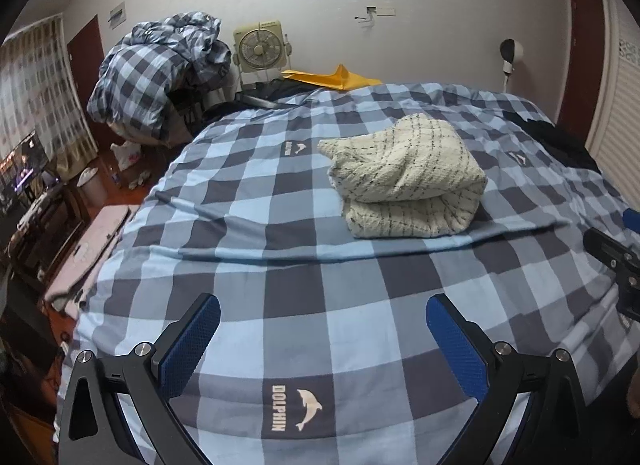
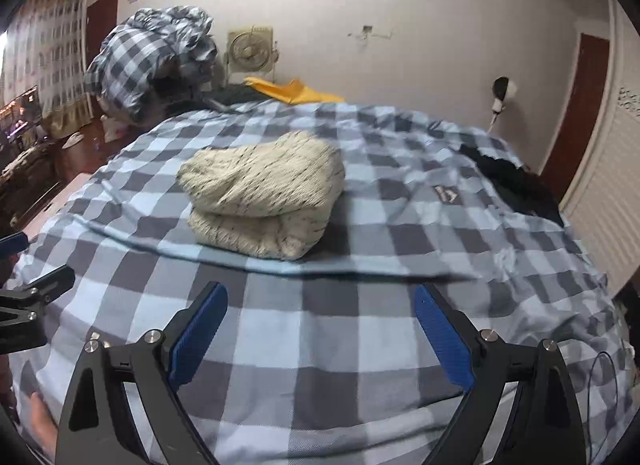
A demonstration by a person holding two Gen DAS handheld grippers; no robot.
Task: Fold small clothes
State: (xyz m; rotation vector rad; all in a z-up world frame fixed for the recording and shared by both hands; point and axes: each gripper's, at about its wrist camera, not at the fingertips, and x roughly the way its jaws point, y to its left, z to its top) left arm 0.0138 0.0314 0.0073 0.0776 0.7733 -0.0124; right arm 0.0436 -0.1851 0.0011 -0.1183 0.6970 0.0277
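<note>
A cream knitted garment with thin dark check lines point(image 1: 408, 177) lies folded into a thick bundle on the blue and grey checked bed cover point(image 1: 280, 265). It also shows in the right wrist view point(image 2: 264, 193). My left gripper point(image 1: 323, 309) is open and empty, held back from the bundle above the near part of the bed. My right gripper point(image 2: 321, 299) is open and empty, also short of the bundle. The right gripper's black body shows at the right edge of the left wrist view point(image 1: 616, 261). The left gripper shows at the left edge of the right wrist view point(image 2: 28, 297).
A heap of checked bedding point(image 1: 160, 77) is piled at the far left beyond the bed. A box fan point(image 1: 260, 49) and a yellow cloth point(image 1: 336, 77) sit at the head. Dark clothing point(image 1: 560, 141) lies at the bed's far right. Floor clutter and a desk are left.
</note>
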